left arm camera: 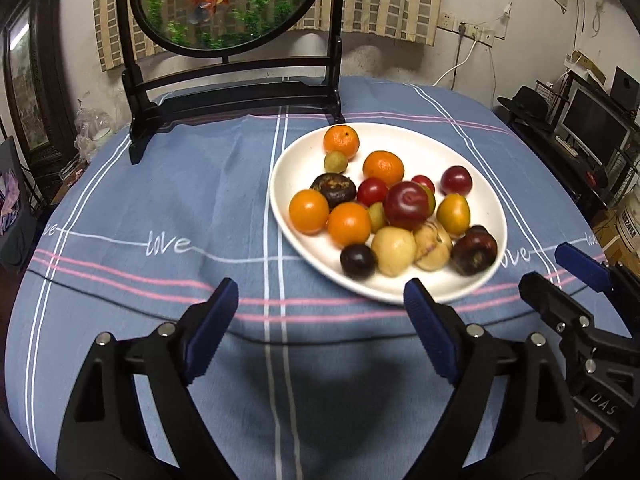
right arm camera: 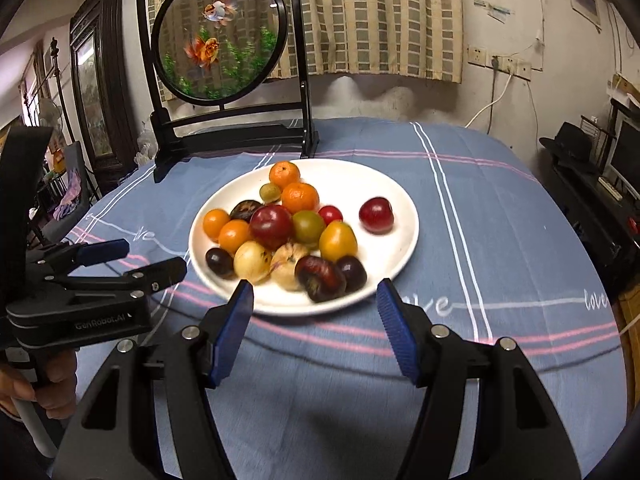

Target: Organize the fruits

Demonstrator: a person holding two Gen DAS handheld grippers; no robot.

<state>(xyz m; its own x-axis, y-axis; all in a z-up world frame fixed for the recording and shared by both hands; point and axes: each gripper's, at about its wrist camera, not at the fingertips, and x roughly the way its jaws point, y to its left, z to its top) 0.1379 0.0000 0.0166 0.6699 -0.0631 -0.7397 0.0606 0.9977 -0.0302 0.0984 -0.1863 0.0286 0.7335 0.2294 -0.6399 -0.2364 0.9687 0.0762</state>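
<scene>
A white plate (left arm camera: 420,140) (right arm camera: 360,176) on the blue tablecloth holds several fruits piled together: tangerines (left arm camera: 341,141), a big red plum (left arm camera: 407,205) (right arm camera: 271,226), dark purple fruits (left arm camera: 358,261) and pale yellow ones (left arm camera: 394,251). One red plum (right arm camera: 376,215) lies apart on the plate's right side. My left gripper (left arm camera: 320,286) (right arm camera: 150,258) is open just short of the plate's near-left rim, with nothing between its fingers. My right gripper (right arm camera: 316,286) (left arm camera: 556,276) is open at the plate's near rim, also empty, to the right of the left one.
A round goldfish screen on a black stand (left arm camera: 236,92) (right arm camera: 224,136) stands at the back of the table, behind the plate. The cloth (left arm camera: 160,184) lies bare left of the plate. A person's hand (right arm camera: 24,392) grips the left handle. A shelf with a monitor (left arm camera: 592,128) is off the table's right edge.
</scene>
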